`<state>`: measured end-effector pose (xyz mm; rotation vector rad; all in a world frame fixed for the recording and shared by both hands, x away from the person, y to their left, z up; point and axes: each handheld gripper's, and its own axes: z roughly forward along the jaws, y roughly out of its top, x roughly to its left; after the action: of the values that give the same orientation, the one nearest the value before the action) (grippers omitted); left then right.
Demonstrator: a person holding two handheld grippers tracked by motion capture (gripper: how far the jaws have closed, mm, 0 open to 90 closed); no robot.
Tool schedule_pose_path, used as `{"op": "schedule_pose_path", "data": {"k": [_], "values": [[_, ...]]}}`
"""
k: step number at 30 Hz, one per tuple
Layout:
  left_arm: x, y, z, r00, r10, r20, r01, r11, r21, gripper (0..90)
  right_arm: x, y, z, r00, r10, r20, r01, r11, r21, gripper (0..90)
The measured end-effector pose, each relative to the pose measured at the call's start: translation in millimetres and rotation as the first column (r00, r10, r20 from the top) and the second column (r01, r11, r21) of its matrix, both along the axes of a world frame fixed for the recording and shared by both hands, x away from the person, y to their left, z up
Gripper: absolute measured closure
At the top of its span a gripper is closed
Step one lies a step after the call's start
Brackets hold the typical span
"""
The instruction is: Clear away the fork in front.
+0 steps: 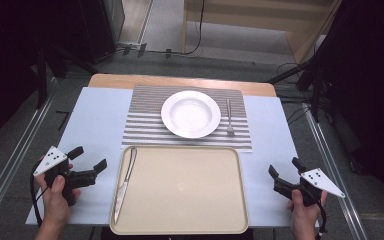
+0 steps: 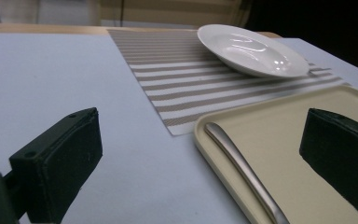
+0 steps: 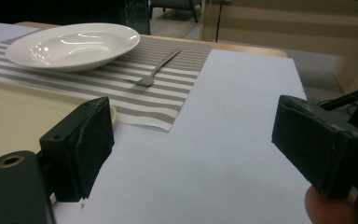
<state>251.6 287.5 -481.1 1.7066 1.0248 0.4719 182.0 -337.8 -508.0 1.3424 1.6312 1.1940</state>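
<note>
The knife [image 1: 125, 184] is lying inside the beige tray [image 1: 190, 220], hard against its left wall, with its long axis running from the near left corner toward the far left corner; the handle end is pointing away from the person and the blade end is pointing toward them. In the left gripper view the handle [image 2: 242, 168] is seen crossing between the two black jaws, low and slightly right of centre. The left tongs [image 1: 87, 159] are being held just left of the tray, near the knife's far half, with the jaws spread wide and nothing gripped. The right tongs [image 1: 283, 171] are being held off the tray's right side, well apart from the knife, likewise wide open and empty. The left tongs are judged the nearer, and the approach is judged to lie rightward across the tray wall, with the jaws needing to be turned across the knife's long axis.

Beyond the tray, a striped placemat [image 1: 145, 125] is lying on the desk [image 1: 90, 115], carrying a white plate [image 1: 190, 113] at its centre and a fork [image 1: 229, 117] just right of the plate, lying parallel to the knife. The mat's strip left of the plate is lying bare. The tray's raised rim is judged the sole obstruction.
</note>
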Motion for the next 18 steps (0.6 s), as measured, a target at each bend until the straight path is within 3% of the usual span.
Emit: {"op": "schedule_pose_path", "data": {"k": [3,6,10,14,18], "values": [[-1.0,1.0,-2.7,0.9997,-0.020,0.011,0.020,0.9993,0.030,0.0,8.0,5.4,4.1,0.9999,0.014,-0.009,-0.014,1.000,-0.004,13.8],[-1.7,5.4,-4.9,0.9993,-0.027,0.027,0.026,0.9992,0.030,0.0,17.1,10.7,6.9,0.9997,0.020,-0.016,-0.020,1.000,-0.008,13.8],[-1.7,8.9,-4.1,0.9986,-0.009,0.052,0.008,0.9994,0.033,0.0,31.6,15.8,8.5,0.9991,0.020,-0.037,-0.020,1.000,-0.002,14.0],[-0.2,11.3,-7.7,0.9990,0.008,0.044,-0.010,0.9984,0.056,0.0,46.1,21.3,12.0,0.9982,0.028,-0.053,-0.028,1.000,-0.001,14.0],[0.7,17.7,-11.4,0.9986,0.003,0.053,-0.005,0.9997,0.025,0.0,58.7,27.8,19.2,0.9975,0.042,-0.058,-0.041,0.999,0.006,14.0]]}}
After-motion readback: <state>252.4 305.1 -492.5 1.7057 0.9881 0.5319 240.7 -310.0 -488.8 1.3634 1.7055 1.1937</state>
